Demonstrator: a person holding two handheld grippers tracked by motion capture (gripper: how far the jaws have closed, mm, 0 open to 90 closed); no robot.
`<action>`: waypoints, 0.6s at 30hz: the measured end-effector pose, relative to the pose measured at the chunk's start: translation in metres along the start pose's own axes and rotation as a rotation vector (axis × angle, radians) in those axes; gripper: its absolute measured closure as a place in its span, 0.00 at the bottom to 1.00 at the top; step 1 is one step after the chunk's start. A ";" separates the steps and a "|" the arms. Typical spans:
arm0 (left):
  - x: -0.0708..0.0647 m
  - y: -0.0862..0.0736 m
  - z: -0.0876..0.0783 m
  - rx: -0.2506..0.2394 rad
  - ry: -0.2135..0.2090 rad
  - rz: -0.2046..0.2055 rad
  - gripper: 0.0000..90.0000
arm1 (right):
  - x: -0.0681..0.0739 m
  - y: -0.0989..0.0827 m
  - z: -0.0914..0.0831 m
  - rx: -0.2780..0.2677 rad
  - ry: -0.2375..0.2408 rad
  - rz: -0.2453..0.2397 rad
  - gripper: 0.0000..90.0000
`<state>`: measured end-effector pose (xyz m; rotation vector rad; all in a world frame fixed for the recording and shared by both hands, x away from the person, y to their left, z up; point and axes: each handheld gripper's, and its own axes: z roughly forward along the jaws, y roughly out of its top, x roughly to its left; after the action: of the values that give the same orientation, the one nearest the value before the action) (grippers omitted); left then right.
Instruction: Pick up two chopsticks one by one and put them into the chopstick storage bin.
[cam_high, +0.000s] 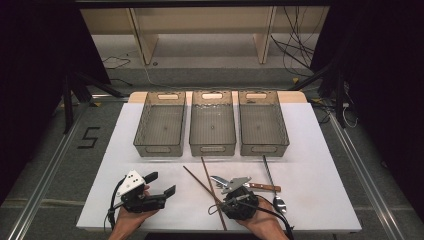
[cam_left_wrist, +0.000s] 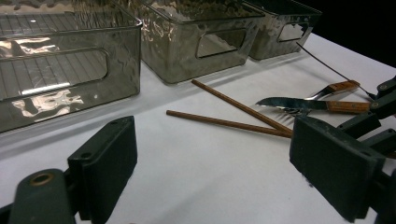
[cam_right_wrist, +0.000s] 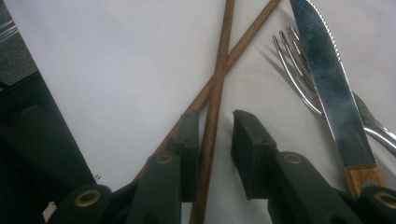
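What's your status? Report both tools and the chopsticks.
Left tool open, clear of everything. Right tool open, straddling one chopstick, not yet closed. Second chopstick crosses beneath it; knife and fork close beside. Bins empty.

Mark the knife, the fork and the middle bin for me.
knife (cam_right_wrist: 334, 100), right gripper view, middle of the blade.
fork (cam_right_wrist: 299, 70), right gripper view, on the tines left of the blade.
middle bin (cam_high: 212, 148), high view, near wall by the handle cutout.
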<state>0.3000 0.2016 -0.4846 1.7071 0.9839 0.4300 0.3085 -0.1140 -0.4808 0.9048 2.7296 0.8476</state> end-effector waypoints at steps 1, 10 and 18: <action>0.000 0.000 0.000 0.000 0.000 0.000 0.16 | 0.000 0.000 0.000 0.000 0.000 0.000 0.82; -0.001 0.000 0.000 0.008 0.006 0.009 0.16 | 0.003 -0.003 0.001 -0.029 -0.032 0.003 0.94; 0.000 0.000 0.002 0.025 0.003 -0.013 0.16 | 0.003 -0.002 -0.012 -0.116 -0.021 -0.002 0.94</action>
<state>0.3018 0.2005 -0.4855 1.7219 1.0053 0.4131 0.3020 -0.1191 -0.4719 0.8833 2.6319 0.9782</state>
